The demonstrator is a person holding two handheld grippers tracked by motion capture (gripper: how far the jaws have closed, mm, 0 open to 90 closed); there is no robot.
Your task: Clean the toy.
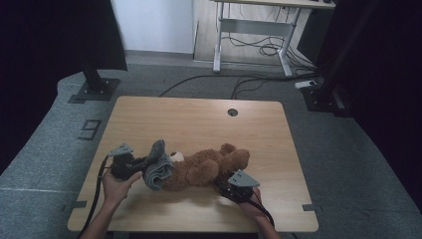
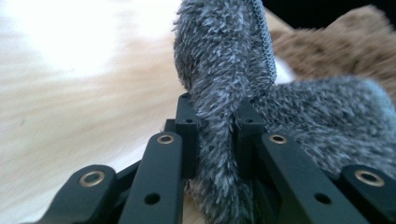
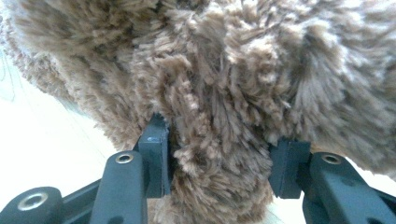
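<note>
A brown teddy bear (image 1: 204, 167) lies on its back on the wooden table (image 1: 199, 119), head to the left. A grey fuzzy cloth (image 1: 158, 169) is draped over its head. My left gripper (image 1: 139, 163) is shut on the cloth's edge; in the left gripper view the grey cloth (image 2: 224, 121) is pinched between the jaws of the left gripper (image 2: 215, 130), with the bear's fur (image 2: 336, 46) behind. My right gripper (image 1: 224, 185) is shut on a limb at the bear's lower body; in the right gripper view the brown fur (image 3: 219, 154) bulges between the jaws of the right gripper (image 3: 219, 163).
A round cable hole (image 1: 232, 112) sits near the table's far edge. Beyond the table stand a dark stand base (image 1: 94, 89) at the left, a white desk frame (image 1: 249, 35) with cables on the floor, and a black post (image 1: 323, 89) at the right.
</note>
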